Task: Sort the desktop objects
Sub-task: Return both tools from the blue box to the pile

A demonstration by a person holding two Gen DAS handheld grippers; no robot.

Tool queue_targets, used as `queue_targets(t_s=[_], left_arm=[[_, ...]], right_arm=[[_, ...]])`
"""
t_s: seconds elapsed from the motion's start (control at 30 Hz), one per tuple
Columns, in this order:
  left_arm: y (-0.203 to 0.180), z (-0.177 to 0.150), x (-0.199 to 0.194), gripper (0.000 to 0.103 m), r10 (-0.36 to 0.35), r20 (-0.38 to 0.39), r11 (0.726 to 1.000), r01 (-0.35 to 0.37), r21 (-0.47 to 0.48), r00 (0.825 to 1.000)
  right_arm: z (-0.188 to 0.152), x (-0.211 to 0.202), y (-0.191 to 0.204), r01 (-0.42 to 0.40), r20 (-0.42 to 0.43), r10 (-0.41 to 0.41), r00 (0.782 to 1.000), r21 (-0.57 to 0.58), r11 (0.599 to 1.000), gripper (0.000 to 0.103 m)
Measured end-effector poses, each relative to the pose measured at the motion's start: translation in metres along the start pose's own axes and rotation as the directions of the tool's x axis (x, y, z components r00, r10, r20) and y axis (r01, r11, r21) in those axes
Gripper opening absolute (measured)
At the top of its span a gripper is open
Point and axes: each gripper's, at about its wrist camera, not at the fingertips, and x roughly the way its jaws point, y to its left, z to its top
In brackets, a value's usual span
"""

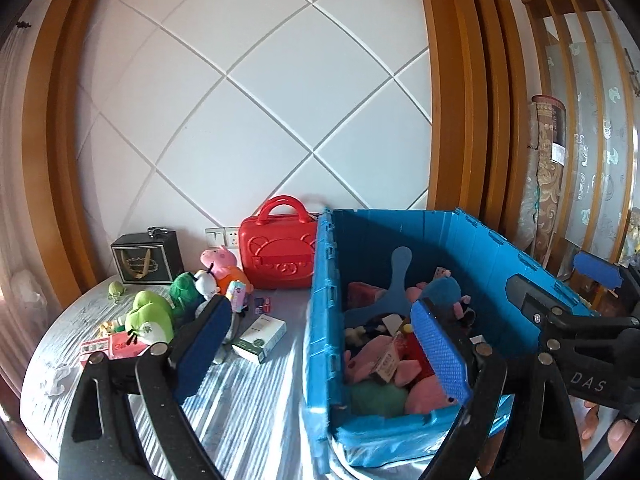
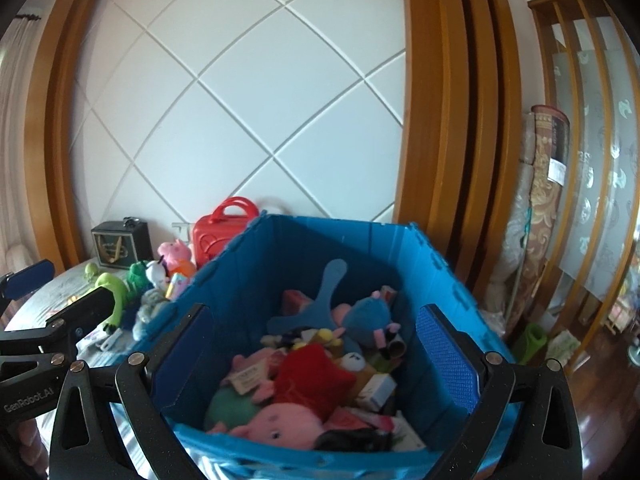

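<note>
A blue plastic crate point(image 1: 324, 320) stands on the table, holding several plush toys, among them a pink pig point(image 2: 280, 424) and a red plush point(image 2: 312, 376). The crate also fills the right wrist view point(image 2: 312, 240). My left gripper point(image 1: 320, 344) is open and empty, above the crate's near left corner. My right gripper point(image 2: 316, 356) is open and empty, above the crate's near end; it also shows in the left wrist view point(image 1: 560, 280). Loose toys lie left of the crate: a green plush point(image 1: 148, 316), a Peppa Pig toy point(image 1: 224, 264) and a white box point(image 1: 260, 338).
A red toy suitcase point(image 1: 278, 252) and a dark box point(image 1: 146, 256) stand against the white tiled wall. The table has a grey striped cloth point(image 1: 248, 400). Small cards point(image 1: 100, 346) lie at its left. Rolled carpets point(image 2: 540, 220) lean at the right.
</note>
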Motion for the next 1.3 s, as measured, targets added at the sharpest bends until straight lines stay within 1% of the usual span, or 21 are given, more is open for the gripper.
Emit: queue_targets(t_s=[0.17, 0.33, 0.5, 0.63, 0.77, 0.9, 1.03, 1.17, 1.3], left_arm=[[0.063, -0.016, -0.034, 0.092, 0.039, 0.015, 0.999, -0.038, -0.014, 0.999], [0.125, -0.037, -0.059, 0.092, 0.070, -0.008, 0.997, -0.070, -0.039, 0.998], [0.171, -0.058, -0.070, 0.092, 0.096, -0.044, 0.994, -0.098, -0.053, 0.994], [0.201, -0.069, -0.069, 0.092, 0.112, -0.072, 0.991, -0.117, -0.070, 0.991], [0.230, -0.075, -0.059, 0.092, 0.133, -0.093, 0.985, -0.142, -0.099, 0.987], [0.258, -0.079, -0.036, 0.092, 0.174, -0.136, 0.975, -0.190, -0.117, 0.975], [0.286, -0.081, -0.012, 0.092, 0.234, -0.168, 0.958, -0.256, -0.128, 0.958], [0.311, -0.079, 0.022, 0.092, 0.288, -0.193, 0.937, -0.318, -0.144, 0.938], [0.331, -0.080, 0.061, 0.092, 0.322, -0.232, 0.919, -0.362, -0.157, 0.918]], right_arm=[[-0.006, -0.030, 0.065, -0.005, 0.032, 0.005, 0.999, -0.018, 1.000, 0.103], [-0.019, -0.054, 0.131, -0.024, 0.044, 0.026, 0.999, -0.039, 0.999, 0.103], [-0.033, -0.063, 0.183, -0.039, 0.016, 0.040, 0.999, -0.045, 0.998, 0.103], [-0.036, -0.055, 0.212, -0.063, -0.021, 0.062, 0.998, -0.054, 0.997, 0.103], [-0.037, -0.038, 0.238, -0.107, -0.052, 0.103, 0.993, -0.079, 0.991, 0.103], [-0.034, -0.010, 0.260, -0.165, -0.082, 0.159, 0.984, -0.083, 0.983, 0.103], [-0.029, 0.031, 0.283, -0.212, -0.116, 0.201, 0.973, -0.088, 0.973, 0.103], [-0.024, 0.082, 0.302, -0.274, -0.158, 0.257, 0.953, -0.100, 0.956, 0.103], [-0.026, 0.135, 0.318, -0.322, -0.216, 0.294, 0.931, -0.111, 0.940, 0.103]])
